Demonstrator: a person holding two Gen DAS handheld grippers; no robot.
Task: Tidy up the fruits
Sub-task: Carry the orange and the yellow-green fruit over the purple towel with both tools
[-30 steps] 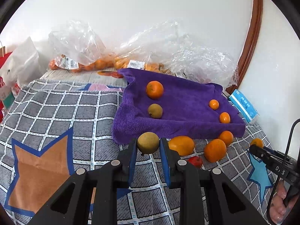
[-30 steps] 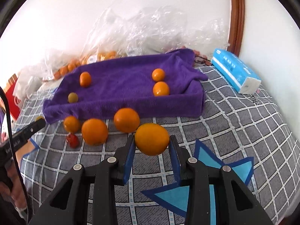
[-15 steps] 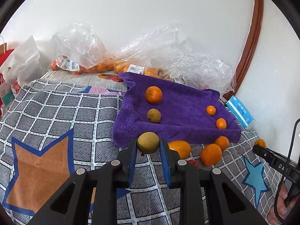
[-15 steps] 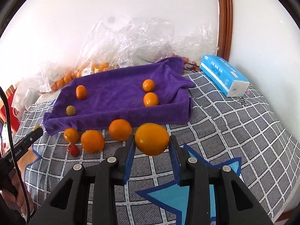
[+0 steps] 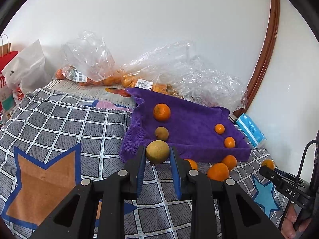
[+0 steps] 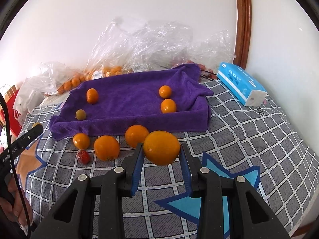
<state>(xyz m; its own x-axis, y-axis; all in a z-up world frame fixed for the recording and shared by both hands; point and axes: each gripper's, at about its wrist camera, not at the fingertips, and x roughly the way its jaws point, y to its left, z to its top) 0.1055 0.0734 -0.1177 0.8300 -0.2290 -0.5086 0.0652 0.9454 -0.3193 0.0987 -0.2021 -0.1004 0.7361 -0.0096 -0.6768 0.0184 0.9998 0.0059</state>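
Note:
My left gripper is shut on a yellow-green fruit, held above the checked cloth just before the purple towel tray. My right gripper is shut on a large orange, held in front of the same tray. The tray holds three oranges and a small green fruit. Three oranges and a small red fruit lie on the cloth before the tray. The left gripper's tip shows at the left of the right wrist view.
Clear plastic bags with oranges lie against the wall behind the tray. A blue tissue pack lies to the tray's right. A white bag and a red paper bag stand at the far left. The checked cloth covers the surface.
Both grippers have risen and drawn back a little from the tray, each still holding its fruit. The fruits on the tray and the cloth have not moved.

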